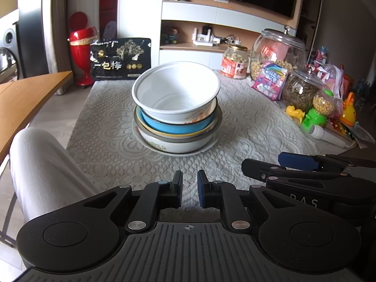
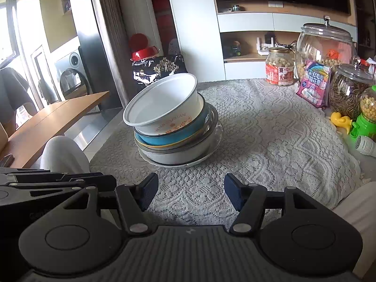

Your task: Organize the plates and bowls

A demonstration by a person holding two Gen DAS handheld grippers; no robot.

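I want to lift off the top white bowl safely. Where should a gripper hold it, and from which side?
Grip the white bowl at its thin rim, one finger inside and one outside the wall. It sits tilted, so the near rim is probably easiest. The right gripper is open and faces that side.

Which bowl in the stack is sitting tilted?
The top white bowl, the one with orange lettering on its side. It leans toward the wooden table, while the blue bowl and those under it sit nested about level.
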